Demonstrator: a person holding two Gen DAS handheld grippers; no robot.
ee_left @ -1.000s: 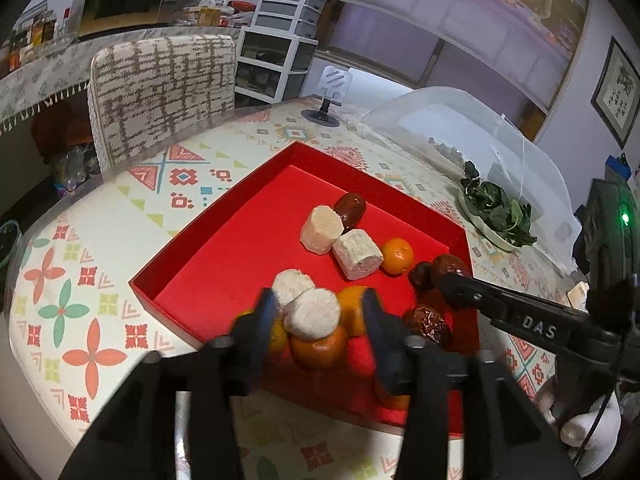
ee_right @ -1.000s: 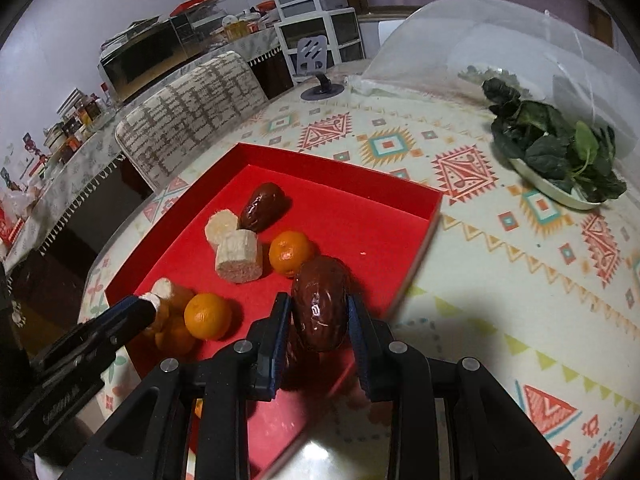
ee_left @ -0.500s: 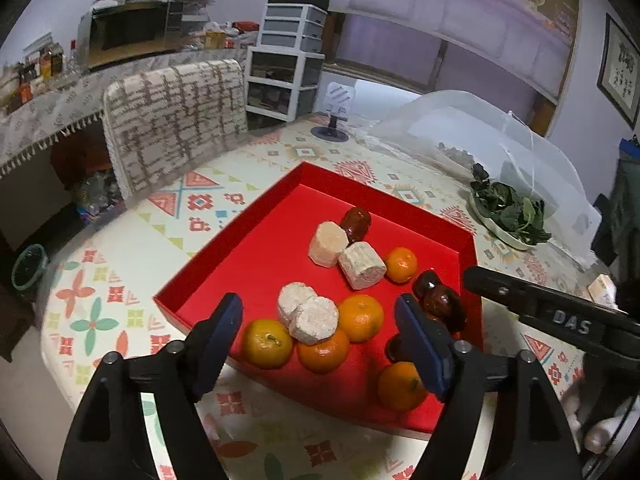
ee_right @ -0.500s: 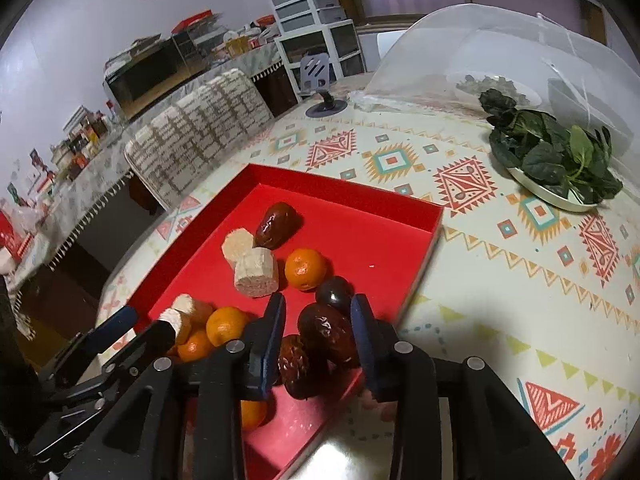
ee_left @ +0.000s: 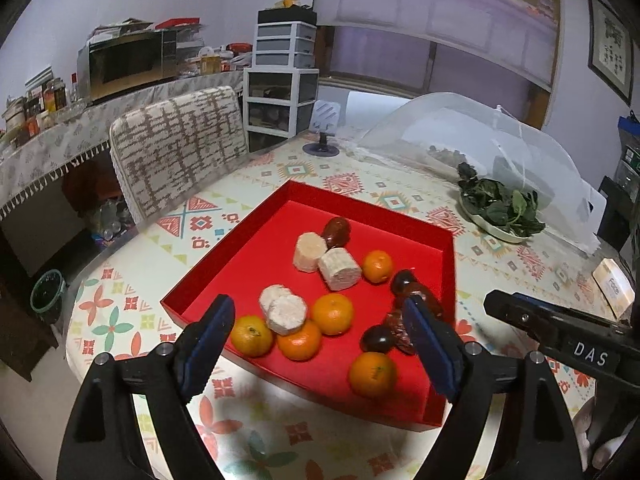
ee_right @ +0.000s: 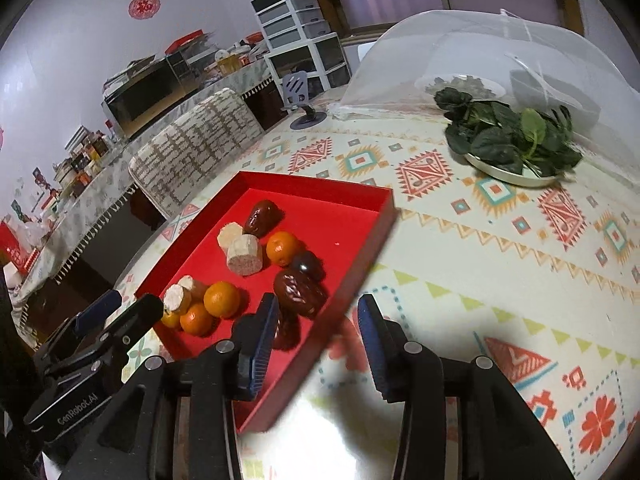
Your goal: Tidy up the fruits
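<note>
A red tray [ee_left: 256, 220] [ee_right: 340, 196] on the patterned table holds several oranges [ee_left: 333, 313] [ee_right: 221, 299], pale cut cylinder pieces [ee_left: 340, 269] [ee_right: 244, 257] and dark red dates [ee_left: 338, 230] [ee_right: 299, 292]. My left gripper [ee_left: 320, 340] is open and empty, raised above the tray's near edge. My right gripper [ee_right: 316, 340] is open and empty, hovering over the tray's right corner just behind a date. The right gripper's body also shows in the left wrist view [ee_left: 560, 328].
A plate of green leaves [ee_left: 500, 208] [ee_right: 512, 144] sits to the right under the edge of a clear mesh food cover [ee_left: 460, 136] [ee_right: 500, 52]. A phone stand [ee_left: 324, 128] is at the table's far side, a fabric chair [ee_left: 176, 148] to the left.
My left gripper let go of the pale piece on the oranges, opened wide and pulled back. My right gripper released the date in the tray, opened and drew back.
</note>
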